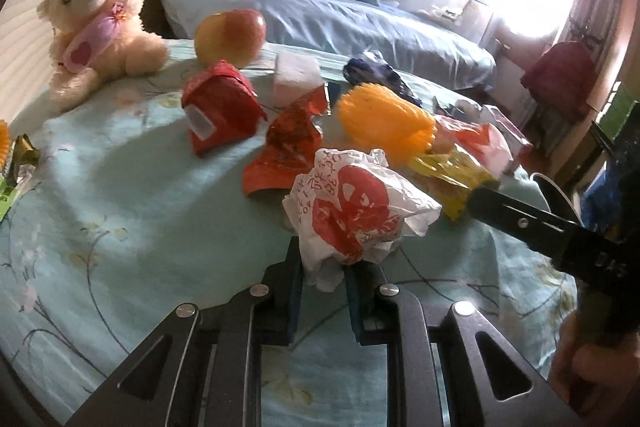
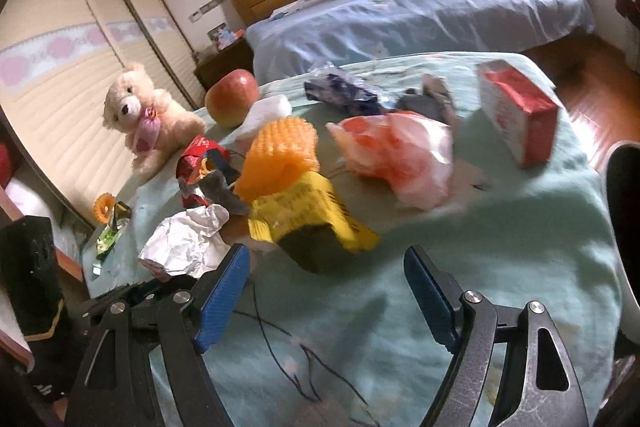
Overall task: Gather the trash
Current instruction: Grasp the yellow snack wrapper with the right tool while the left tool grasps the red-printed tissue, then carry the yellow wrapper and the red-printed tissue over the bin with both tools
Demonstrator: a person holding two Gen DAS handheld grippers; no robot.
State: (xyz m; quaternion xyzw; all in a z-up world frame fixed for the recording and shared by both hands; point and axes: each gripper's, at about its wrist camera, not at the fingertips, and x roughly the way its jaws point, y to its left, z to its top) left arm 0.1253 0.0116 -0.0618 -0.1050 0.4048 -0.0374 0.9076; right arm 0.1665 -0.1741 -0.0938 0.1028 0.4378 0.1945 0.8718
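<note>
Left gripper (image 1: 323, 267) pinched crumpled white-and-red wrapper (image 1: 356, 211) just before yellow packet (image 2: 308, 211); thin grip, could slip. Right gripper (image 2: 326, 287) gaped empty beside packet.

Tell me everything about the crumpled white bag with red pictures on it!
The crumpled white bag looks like thin, crinkly plastic, printed with a big red design and red writing. It is scrunched into a loose ball. The left claw pinches its lower end between blue pads. It sits above the pale green floral cloth, beside a red wrapper.
</note>
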